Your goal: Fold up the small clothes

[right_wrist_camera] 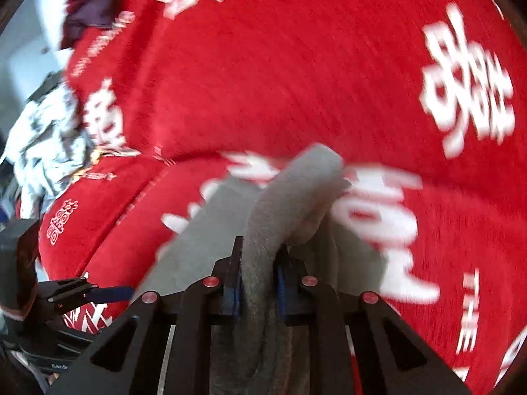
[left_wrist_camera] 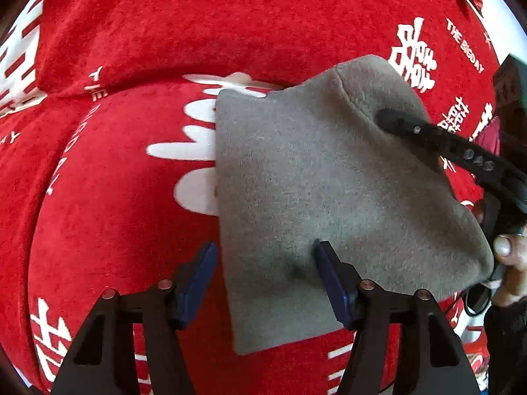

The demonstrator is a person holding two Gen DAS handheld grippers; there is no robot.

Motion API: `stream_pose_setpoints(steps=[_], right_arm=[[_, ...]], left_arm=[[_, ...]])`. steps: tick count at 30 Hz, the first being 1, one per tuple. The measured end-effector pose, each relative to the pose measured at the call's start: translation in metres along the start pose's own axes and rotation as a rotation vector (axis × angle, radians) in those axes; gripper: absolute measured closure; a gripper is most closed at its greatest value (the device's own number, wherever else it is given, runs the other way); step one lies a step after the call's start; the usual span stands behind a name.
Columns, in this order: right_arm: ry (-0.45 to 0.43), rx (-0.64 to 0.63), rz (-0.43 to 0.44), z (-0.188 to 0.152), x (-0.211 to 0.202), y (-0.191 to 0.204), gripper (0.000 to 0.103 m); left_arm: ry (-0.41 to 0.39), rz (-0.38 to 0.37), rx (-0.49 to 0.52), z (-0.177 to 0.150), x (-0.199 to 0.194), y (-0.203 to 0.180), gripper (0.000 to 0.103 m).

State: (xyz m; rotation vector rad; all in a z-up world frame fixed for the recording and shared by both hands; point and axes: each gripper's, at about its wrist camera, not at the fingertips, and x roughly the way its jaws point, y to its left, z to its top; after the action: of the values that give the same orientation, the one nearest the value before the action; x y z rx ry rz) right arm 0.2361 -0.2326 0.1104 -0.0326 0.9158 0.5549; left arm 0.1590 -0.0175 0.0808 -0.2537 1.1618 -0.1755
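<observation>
Red blanket (left_wrist_camera: 138, 33) lies under your grey cloth (left_wrist_camera: 313, 181). Your right gripper (right_wrist_camera: 258, 273) pinches a raised fold of it; your left gripper (left_wrist_camera: 265, 279) stands open, straddling its near edge.

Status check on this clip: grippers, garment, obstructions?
Right gripper shut on grey garment, lifting a fold. Left gripper open, one finger on the cloth. Red blanket underneath; nothing blocking.
</observation>
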Motion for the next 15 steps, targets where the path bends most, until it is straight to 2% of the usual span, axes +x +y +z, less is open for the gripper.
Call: stream_pose_setpoints(steps=[4,5,8,12,13,15], right_arm=[[0.164,0.11,-0.065,-0.016,0.045,-0.041,0.085],[0.187,0.149,-0.05,-0.024,0.05,-0.053,0.079],[0.183,0.21,-0.058,-0.028,0.035,-0.065,0.037],[0.071,0.202,-0.039,-0.037,-0.023,-0.06,0.036],[0.041,0.206,0.004,-0.044,-0.041,-0.055,0.036],[0.011,0.187,0.086,-0.058,-0.064,-0.039,0.035]], left_arm=[[0.034,-0.019,-0.013,0.001,0.002,0.004,0.038],[0.031,-0.015,-0.005,0.002,0.001,0.001,0.038],[-0.002,0.008,0.036,0.005,-0.008,-0.011,0.038],[-0.014,0.006,0.07,0.009,-0.015,-0.027,0.038],[-0.013,0.003,0.082,0.008,-0.016,-0.032,0.038],[-0.005,0.007,0.117,0.002,-0.015,-0.039,0.029]])
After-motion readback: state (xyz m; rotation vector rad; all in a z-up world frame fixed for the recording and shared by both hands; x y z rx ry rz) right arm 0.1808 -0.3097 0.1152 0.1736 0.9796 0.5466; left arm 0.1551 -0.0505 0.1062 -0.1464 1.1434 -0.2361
